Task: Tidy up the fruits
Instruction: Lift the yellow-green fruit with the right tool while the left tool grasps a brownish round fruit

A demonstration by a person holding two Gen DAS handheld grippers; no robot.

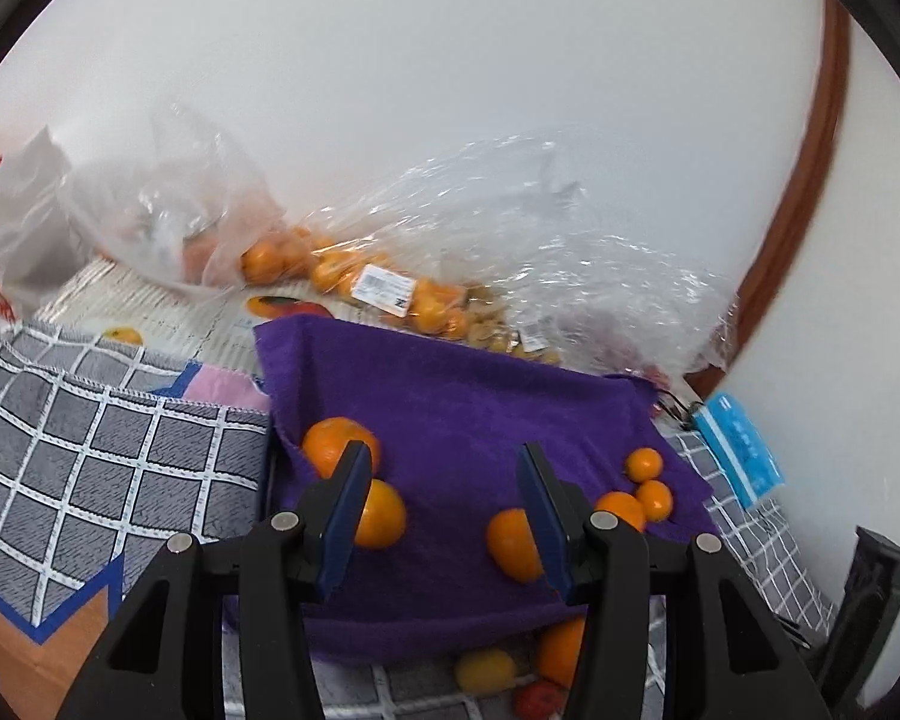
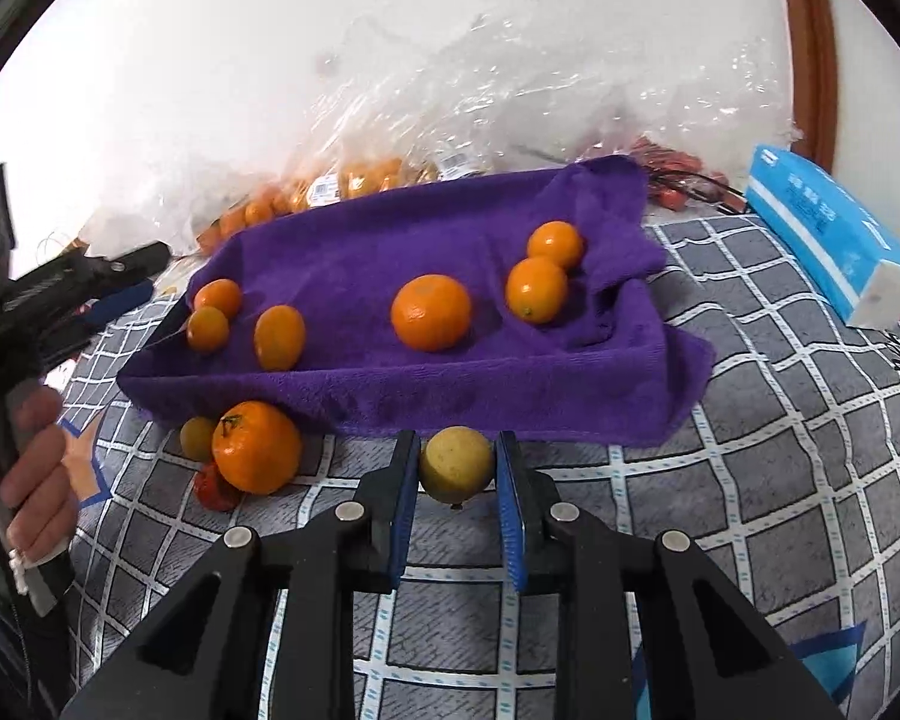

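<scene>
A tray lined with a purple towel (image 2: 480, 372) (image 1: 450, 396) holds several orange citrus fruits, among them a round mandarin (image 2: 431, 312). My right gripper (image 2: 457, 480) is shut on a yellow lemon (image 2: 456, 465) just in front of the tray's near edge. A large orange (image 2: 257, 447), a small green-yellow fruit (image 2: 197, 438) and a red fruit (image 2: 213, 487) lie on the cloth left of it. My left gripper (image 1: 444, 504) is open and empty above the tray, with oranges (image 1: 381, 513) (image 1: 513, 543) beside its fingers.
Clear plastic bags (image 1: 390, 282) (image 2: 510, 108) of small oranges lie behind the tray against the white wall. A blue tissue pack (image 2: 828, 240) (image 1: 738, 450) sits at the right. A grey checked cloth (image 2: 750, 480) covers the table. A hand holds the left gripper handle (image 2: 24, 456).
</scene>
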